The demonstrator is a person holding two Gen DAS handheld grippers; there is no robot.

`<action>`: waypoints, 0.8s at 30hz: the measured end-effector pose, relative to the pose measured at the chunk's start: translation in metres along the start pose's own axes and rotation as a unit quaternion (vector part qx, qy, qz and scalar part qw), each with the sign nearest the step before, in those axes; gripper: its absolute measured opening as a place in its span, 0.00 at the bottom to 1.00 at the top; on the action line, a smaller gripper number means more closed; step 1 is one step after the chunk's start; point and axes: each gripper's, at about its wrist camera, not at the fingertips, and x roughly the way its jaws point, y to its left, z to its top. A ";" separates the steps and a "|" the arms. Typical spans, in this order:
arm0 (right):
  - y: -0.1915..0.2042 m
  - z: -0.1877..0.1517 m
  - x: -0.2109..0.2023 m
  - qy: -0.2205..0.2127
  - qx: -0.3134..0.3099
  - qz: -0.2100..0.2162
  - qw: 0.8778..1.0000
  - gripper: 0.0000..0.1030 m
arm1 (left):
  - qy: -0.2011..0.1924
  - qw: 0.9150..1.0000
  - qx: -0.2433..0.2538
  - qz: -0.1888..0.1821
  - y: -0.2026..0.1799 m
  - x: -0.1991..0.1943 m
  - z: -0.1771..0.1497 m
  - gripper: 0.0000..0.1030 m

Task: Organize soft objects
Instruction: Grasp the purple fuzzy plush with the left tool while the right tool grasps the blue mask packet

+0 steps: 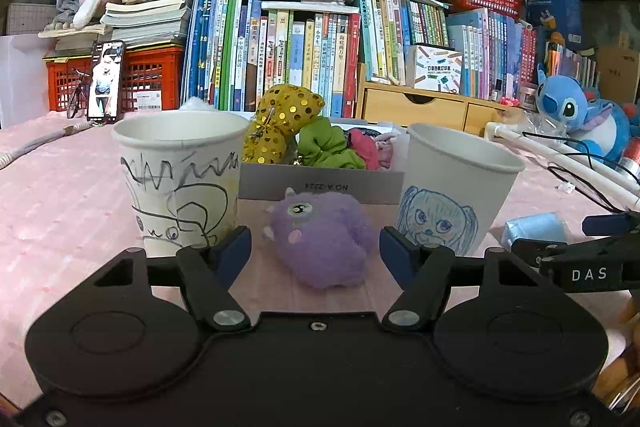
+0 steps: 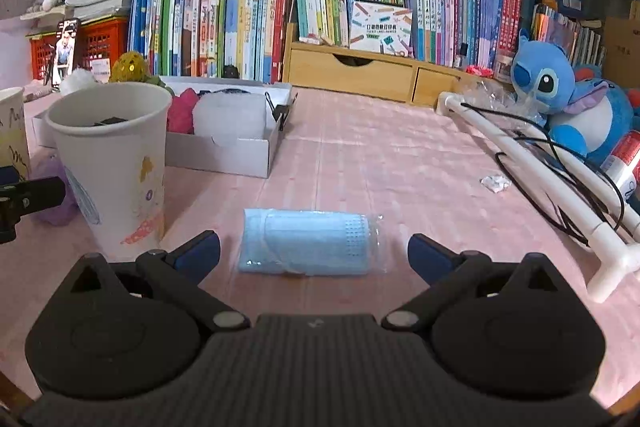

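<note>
On the pink worktop (image 2: 380, 163), a purple plush toy (image 1: 320, 243) is laid between two drawn-on paper cups (image 1: 180, 179) (image 1: 456, 187), probably meant as sorting bins, with a white box (image 1: 320, 183) of scrunchies behind. The left gripper (image 1: 316, 247) is spread wide around the toy, nothing grasped, no contact evident. The right gripper (image 2: 314, 253) is likewise fully released, lined up on a wrapped blue face mask (image 2: 308, 243) beside the second cup, empty.
</note>
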 end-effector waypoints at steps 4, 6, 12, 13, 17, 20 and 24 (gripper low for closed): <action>0.001 0.001 0.005 0.014 0.001 -0.003 1.000 1.00 | 0.006 1.000 -0.007 0.004 0.001 0.004 0.000 0.64; 0.002 0.001 0.006 0.020 -0.003 -0.004 1.000 1.00 | 0.009 1.000 -0.010 0.005 0.001 0.006 0.000 0.62; 0.005 0.002 0.009 0.035 -0.011 -0.005 0.999 1.00 | 0.019 1.000 -0.009 0.008 0.000 0.010 0.002 0.58; 0.005 0.003 0.010 0.037 -0.011 -0.005 0.999 1.00 | 0.022 1.000 -0.009 0.007 0.000 0.011 0.002 0.57; 0.004 0.005 0.011 0.043 -0.003 -0.004 0.999 1.00 | 0.032 0.999 -0.018 0.003 0.001 0.015 0.004 0.54; 0.005 0.006 0.013 0.045 -0.001 -0.003 0.999 1.00 | 0.035 0.999 -0.021 0.001 0.003 0.017 0.006 0.51; 0.006 0.008 0.015 0.045 -0.003 0.001 0.999 0.98 | 0.037 0.999 -0.025 -0.009 0.004 0.017 0.006 0.43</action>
